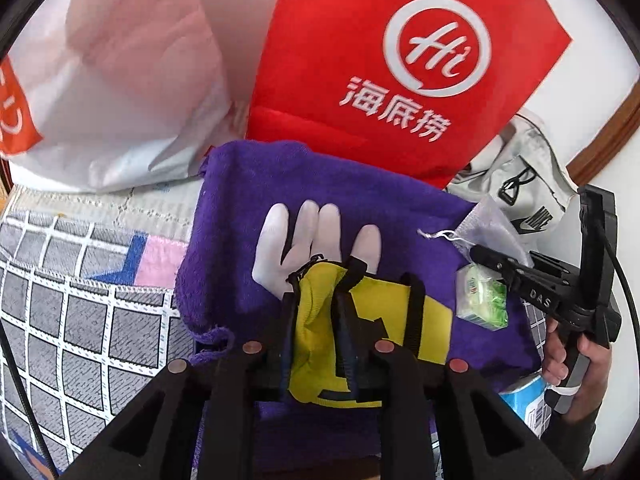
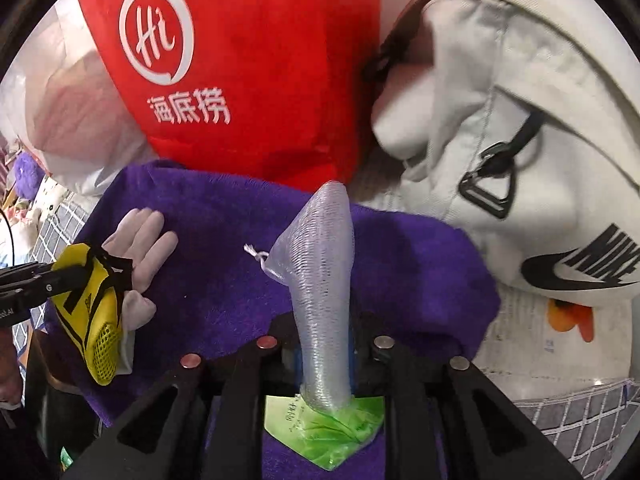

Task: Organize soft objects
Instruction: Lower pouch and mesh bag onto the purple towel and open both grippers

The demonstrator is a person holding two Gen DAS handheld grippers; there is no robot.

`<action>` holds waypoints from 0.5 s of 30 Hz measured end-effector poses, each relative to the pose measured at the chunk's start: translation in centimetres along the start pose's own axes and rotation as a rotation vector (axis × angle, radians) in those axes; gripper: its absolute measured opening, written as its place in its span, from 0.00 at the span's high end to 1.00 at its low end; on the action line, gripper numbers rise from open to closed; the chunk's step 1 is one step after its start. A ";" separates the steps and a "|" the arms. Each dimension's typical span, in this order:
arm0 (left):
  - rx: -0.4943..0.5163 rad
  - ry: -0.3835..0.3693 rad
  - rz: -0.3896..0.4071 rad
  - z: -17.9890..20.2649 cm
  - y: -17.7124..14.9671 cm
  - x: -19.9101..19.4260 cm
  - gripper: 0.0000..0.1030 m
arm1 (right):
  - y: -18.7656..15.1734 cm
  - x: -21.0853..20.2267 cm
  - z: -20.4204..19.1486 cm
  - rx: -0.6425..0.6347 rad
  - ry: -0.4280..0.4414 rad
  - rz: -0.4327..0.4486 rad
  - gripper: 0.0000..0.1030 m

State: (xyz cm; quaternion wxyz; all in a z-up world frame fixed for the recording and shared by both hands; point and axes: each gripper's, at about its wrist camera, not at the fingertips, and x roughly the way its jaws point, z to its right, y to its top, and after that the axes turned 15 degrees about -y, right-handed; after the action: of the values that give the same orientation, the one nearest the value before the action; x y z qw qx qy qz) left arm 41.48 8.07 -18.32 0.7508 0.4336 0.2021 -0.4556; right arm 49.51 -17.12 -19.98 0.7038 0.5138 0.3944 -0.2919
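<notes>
On the purple towel (image 1: pixel 248 208) spread over the checked bedcover (image 1: pixel 80 300), the left gripper (image 1: pixel 316 300) holds a yellow pouch (image 1: pixel 320 344) between narrow jaws, its far end lying over a white glove (image 1: pixel 316 232). To the right, the right gripper (image 2: pixel 324 344) has its narrow jaws around the neck of a mesh bag (image 2: pixel 316 264) holding a green tissue pack (image 2: pixel 324 428). Beyond the towel stand a red bag (image 1: pixel 360 60), a white plastic bag (image 1: pixel 132 80) to its left and a grey backpack (image 2: pixel 520 140) to its right.
</notes>
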 end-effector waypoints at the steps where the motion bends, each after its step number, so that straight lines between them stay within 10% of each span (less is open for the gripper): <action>1: -0.004 0.001 0.000 -0.2 0.0 0.0 0.77 | -0.1 -0.1 -0.2 -0.009 0.012 0.000 0.68; 6: -0.002 0.024 -0.009 -0.5 0.2 -0.1 0.71 | -0.5 -1.5 -0.6 -0.031 0.026 0.050 0.24; 15: 0.010 0.057 0.025 0.0 0.2 -2.6 0.42 | -1.3 -4.9 0.6 0.018 0.012 0.076 0.22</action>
State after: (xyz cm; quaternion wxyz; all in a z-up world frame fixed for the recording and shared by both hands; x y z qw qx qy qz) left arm 40.34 9.43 -16.41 0.7483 0.4525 0.2156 -0.4346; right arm 46.02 -18.05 -16.36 0.7072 0.5366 0.3762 -0.2654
